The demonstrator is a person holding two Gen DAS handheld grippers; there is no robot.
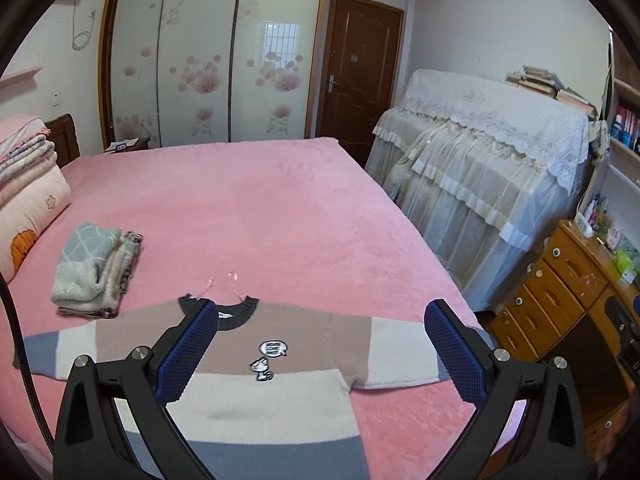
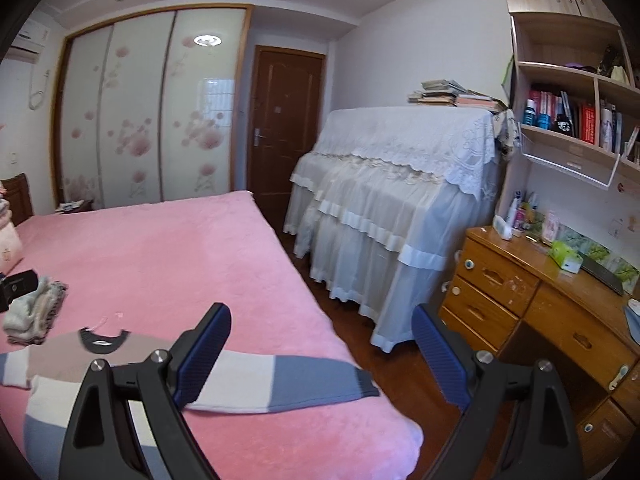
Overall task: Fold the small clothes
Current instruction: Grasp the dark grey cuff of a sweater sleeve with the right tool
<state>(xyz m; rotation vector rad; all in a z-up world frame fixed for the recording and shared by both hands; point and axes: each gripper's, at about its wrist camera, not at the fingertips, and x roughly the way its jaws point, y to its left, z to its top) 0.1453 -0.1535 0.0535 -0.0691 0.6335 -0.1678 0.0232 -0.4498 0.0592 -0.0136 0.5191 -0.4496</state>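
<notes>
The sweater (image 1: pixel 280 364) lies face up and spread flat on the bed (image 1: pixel 280 216), at the near edge, collar toward the far edge and both sleeves extended sideways. One sleeve (image 2: pixel 288 380) reaches the bed's right edge close to the near right corner. A stack (image 1: pixel 94 272) of folded clothes sits near the left edge, just beyond the other sleeve.

The left gripper (image 1: pixel 320 344) hovers above the chest of the sweater, fingers spread wide and holding nothing. The right gripper (image 2: pixel 320 352) hovers over the right sleeve at the bed edge, fingers likewise released and empty.

Judged step: the garment is laid out and no fold appears started; the first fold is pending. The next move likely calls for lowering each gripper onto a sleeve cuff or shoulder, closing on a single layer of knit, and carrying the sleeve across the body without dragging the hem.
</notes>
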